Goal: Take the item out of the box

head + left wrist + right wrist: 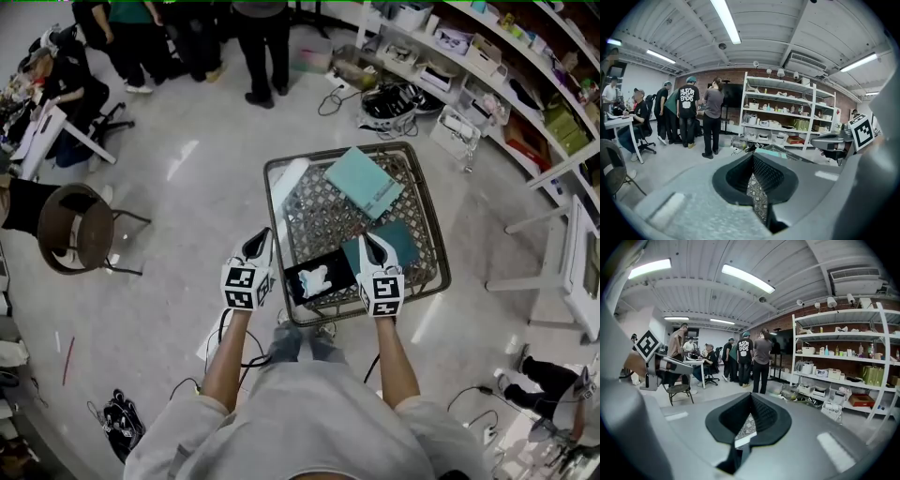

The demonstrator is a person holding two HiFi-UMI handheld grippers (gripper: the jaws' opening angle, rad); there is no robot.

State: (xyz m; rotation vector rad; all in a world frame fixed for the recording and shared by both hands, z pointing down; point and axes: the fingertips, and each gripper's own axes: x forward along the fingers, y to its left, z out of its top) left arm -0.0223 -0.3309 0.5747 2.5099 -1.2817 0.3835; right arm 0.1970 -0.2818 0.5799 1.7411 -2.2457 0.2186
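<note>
A wire mesh basket (433, 225) stands on the floor in front of me. In it lie a light teal box (364, 181), a darker teal box (398, 240), a black box (305, 286) with a pale item (317, 277) on it, and a long white piece (286, 182). My left gripper (260, 235) is shut and empty over the basket's near left rim. My right gripper (367, 240) is shut and empty just above the darker teal box. In the left gripper view the jaws (753, 157) meet at the tip; in the right gripper view the jaws (751, 397) meet too.
Several people stand at the far side (262, 47). Shelving with boxes (487, 66) runs along the right. A round-seat chair (80, 225) stands at the left. Cables and a dark bag (122, 422) lie on the floor near my feet.
</note>
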